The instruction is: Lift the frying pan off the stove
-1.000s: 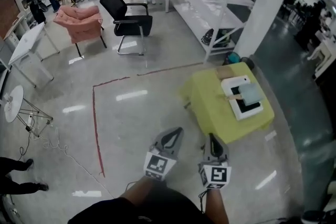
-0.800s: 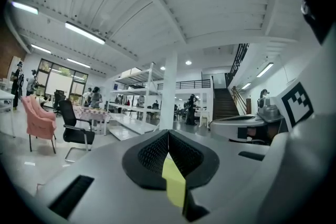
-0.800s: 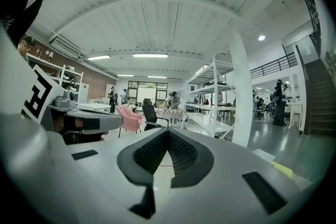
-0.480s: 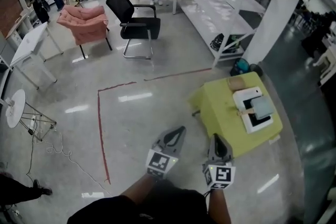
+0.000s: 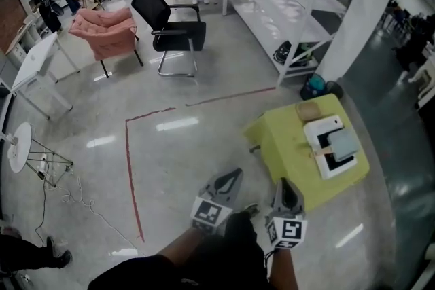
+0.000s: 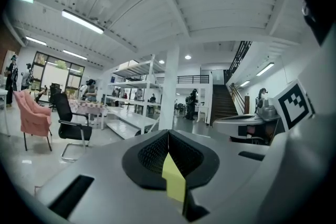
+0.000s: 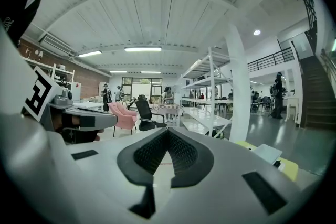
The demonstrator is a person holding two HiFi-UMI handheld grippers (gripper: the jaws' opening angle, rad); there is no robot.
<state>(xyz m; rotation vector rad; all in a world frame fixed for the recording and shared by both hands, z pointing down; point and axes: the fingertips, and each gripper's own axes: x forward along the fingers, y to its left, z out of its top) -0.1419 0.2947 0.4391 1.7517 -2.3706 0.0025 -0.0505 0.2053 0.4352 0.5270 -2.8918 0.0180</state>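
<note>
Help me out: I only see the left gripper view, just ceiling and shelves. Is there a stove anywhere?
Observer: Yes. The head view shows a white stove on a yellow-covered table.
Operator: Anything on it?
Observer: A grey-blue frying pan sits on the stove.
Operator: Are the tools near it?
Observer: No. The left gripper and right gripper are both short of the frying pan.

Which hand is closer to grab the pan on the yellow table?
Right, probably: the right hand-held gripper is nearer the yellow table with the frying pan on the stove; the left hand-held gripper is farther.
</note>
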